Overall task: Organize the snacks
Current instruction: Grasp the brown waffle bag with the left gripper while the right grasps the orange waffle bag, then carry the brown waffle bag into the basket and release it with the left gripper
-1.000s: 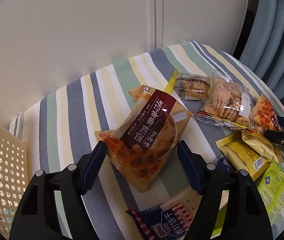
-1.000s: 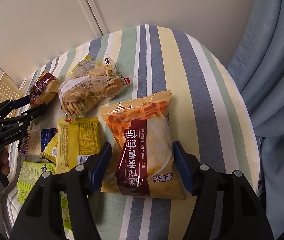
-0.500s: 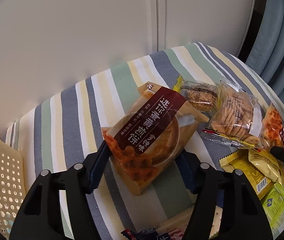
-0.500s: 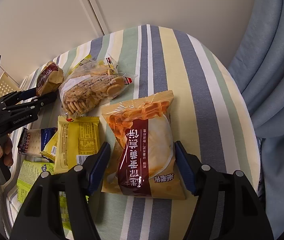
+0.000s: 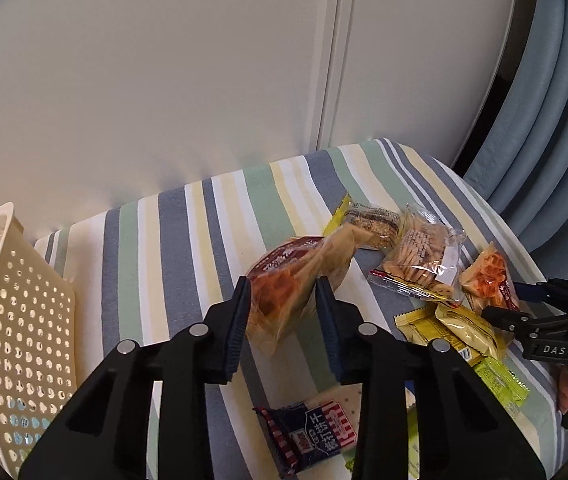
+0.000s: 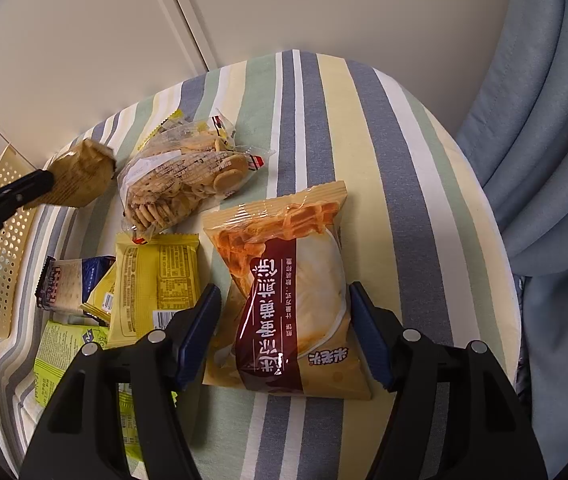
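Crinkled waffle packet (image 5: 284,280) pinched by left gripper (image 5: 282,312).
Right gripper (image 6: 284,336) spread around glossy second packet (image 6: 284,300); contact unclear.

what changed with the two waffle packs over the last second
The left gripper closed on its waffle pack and lifted it off the striped cloth, tilted. The right gripper stayed open around the other waffle pack, which lies flat as before. The other snacks did not move.

Tablecloth (image 6: 316,128) striped blue, green, cream, white; on it orange-maroon waffle bag (image 6: 288,300); yellow packets (image 6: 155,280) left of it; cream perforated basket (image 5: 15,320); curtain (image 6: 544,140) pale blue.
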{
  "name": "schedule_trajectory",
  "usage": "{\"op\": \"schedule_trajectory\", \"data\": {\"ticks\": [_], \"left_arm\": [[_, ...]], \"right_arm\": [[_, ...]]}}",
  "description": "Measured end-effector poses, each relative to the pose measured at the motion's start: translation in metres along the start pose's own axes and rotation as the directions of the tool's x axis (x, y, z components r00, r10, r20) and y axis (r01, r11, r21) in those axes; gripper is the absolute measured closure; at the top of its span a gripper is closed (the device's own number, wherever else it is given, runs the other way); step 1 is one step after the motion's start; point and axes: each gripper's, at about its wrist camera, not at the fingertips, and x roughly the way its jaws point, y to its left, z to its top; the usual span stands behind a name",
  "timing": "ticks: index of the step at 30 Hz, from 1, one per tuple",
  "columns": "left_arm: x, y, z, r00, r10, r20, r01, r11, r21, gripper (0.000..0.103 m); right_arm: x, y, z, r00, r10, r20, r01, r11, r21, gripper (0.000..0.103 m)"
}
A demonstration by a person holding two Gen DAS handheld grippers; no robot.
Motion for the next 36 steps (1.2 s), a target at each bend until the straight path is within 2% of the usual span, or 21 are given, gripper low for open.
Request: {"op": "schedule_trajectory", "data": {"ticks": [4,6,7,8,12,15,18,21,22,23,24,27,31,36], "left_arm": [[-0.007,-0.001,0.001,1.0,-0.007,-0.008,0.007,1.0,0.014,0.067],[-0.004,-0.002,0.003,1.0,-0.01,-0.019,0.01,1.0,0.026,0.057],[-0.003,-0.003,0.003,1.0,-0.009,-0.022,0.009,0.999,0.034,0.041],[0.0,-0.006,0.004,1.0,-0.006,-0.02,0.007,0.999,0.045,0.03],[0.01,-0.02,0.002,0.999,-0.021,-0.033,0.025,0.992,0.12,0.02],[0.023,-0.035,0.002,0.998,-0.015,-0.063,0.027,0.981,0.193,0.02],[0.04,-0.044,0.0,0.995,0.026,-0.093,-0.002,0.967,0.254,0.02],[0.056,-0.041,0.0,0.992,0.04,-0.12,-0.009,0.969,0.248,0.021],[0.06,-0.039,0.0,0.991,0.036,-0.127,-0.005,0.972,0.234,0.027],[0.062,-0.036,0.0,0.99,0.027,-0.136,0.003,0.977,0.214,0.04],[0.064,-0.031,0.001,0.989,0.015,-0.144,0.011,0.983,0.182,0.041],[0.061,-0.026,0.0,0.992,0.001,-0.127,0.018,0.989,0.148,0.045],[0.042,-0.026,-0.004,0.997,0.044,-0.068,-0.033,0.987,0.159,0.045],[0.007,-0.023,-0.006,0.997,0.076,0.022,-0.079,0.99,0.121,0.045]], "right_arm": [[0.0,0.002,0.0,1.0,-0.008,-0.001,0.008,1.0,-0.003,0.037],[0.0,0.002,0.0,1.0,-0.004,-0.001,0.004,1.0,0.001,0.037],[0.0,0.002,0.0,1.0,-0.002,0.0,0.002,1.0,0.002,0.037],[0.0,0.001,0.0,1.0,-0.001,0.0,0.001,1.0,0.002,0.037],[0.0,0.0,0.0,1.0,0.001,0.0,-0.001,1.0,0.002,0.037],[0.001,0.0,0.0,1.0,0.007,0.001,-0.007,1.0,0.005,0.037],[0.001,-0.001,0.0,1.0,0.011,0.002,-0.012,1.0,0.006,0.037],[0.0,-0.001,0.0,1.0,0.011,0.002,-0.011,1.0,0.005,0.037],[0.0,0.0,0.0,1.0,0.012,0.002,-0.012,1.0,0.006,0.037],[0.0,0.0,-0.001,1.0,0.011,0.003,-0.011,1.0,0.007,0.037],[0.0,0.0,-0.001,1.0,0.011,0.003,-0.011,1.0,0.007,0.037],[0.0,-0.001,-0.001,1.0,0.013,0.003,-0.013,1.0,0.006,0.037],[0.0,-0.001,-0.001,1.0,0.013,0.003,-0.013,1.0,0.006,0.037],[0.001,0.0,0.0,1.0,0.008,0.002,-0.008,1.0,0.001,0.037]]}}
